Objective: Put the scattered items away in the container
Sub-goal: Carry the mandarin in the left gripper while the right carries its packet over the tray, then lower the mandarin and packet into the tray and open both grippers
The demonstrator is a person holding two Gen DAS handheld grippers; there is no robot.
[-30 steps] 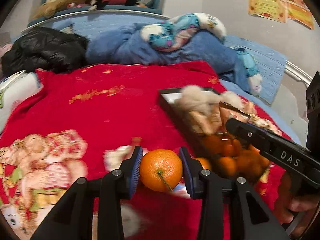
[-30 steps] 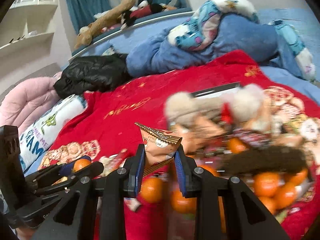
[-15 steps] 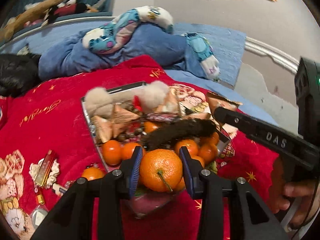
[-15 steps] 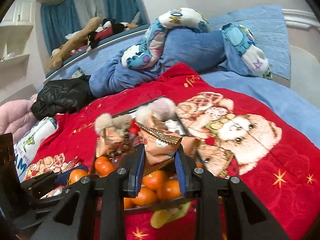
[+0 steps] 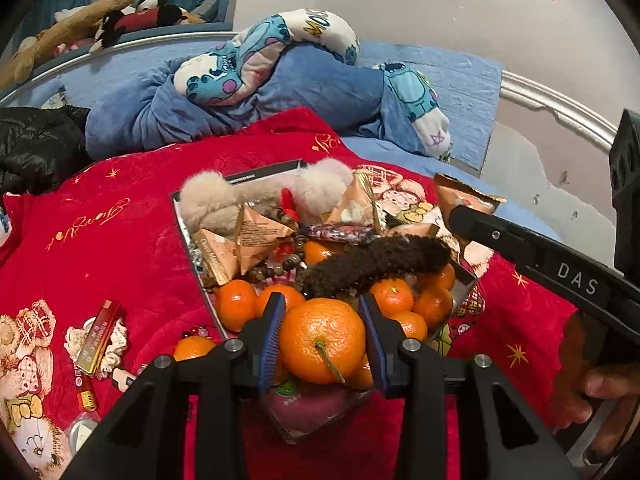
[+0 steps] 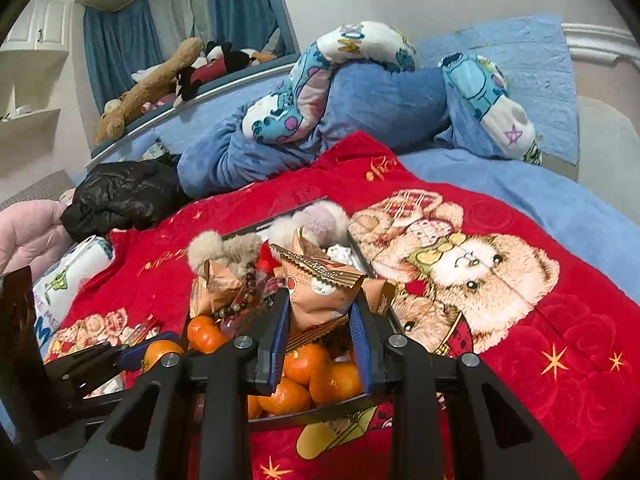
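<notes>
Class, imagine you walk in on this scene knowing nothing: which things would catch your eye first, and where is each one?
First, the bright tangerine clamped in the left gripper above the near end of the crowded tray. Next, the snack packet pinched in the right gripper over the same tray. Behind, the red teddy-bear blanket covers the bed.

Bed covered by a red blanket — the full container rests at frame centre. Lower left: one loose orange, a red-gold packet. Upper left — black jacket.
</notes>
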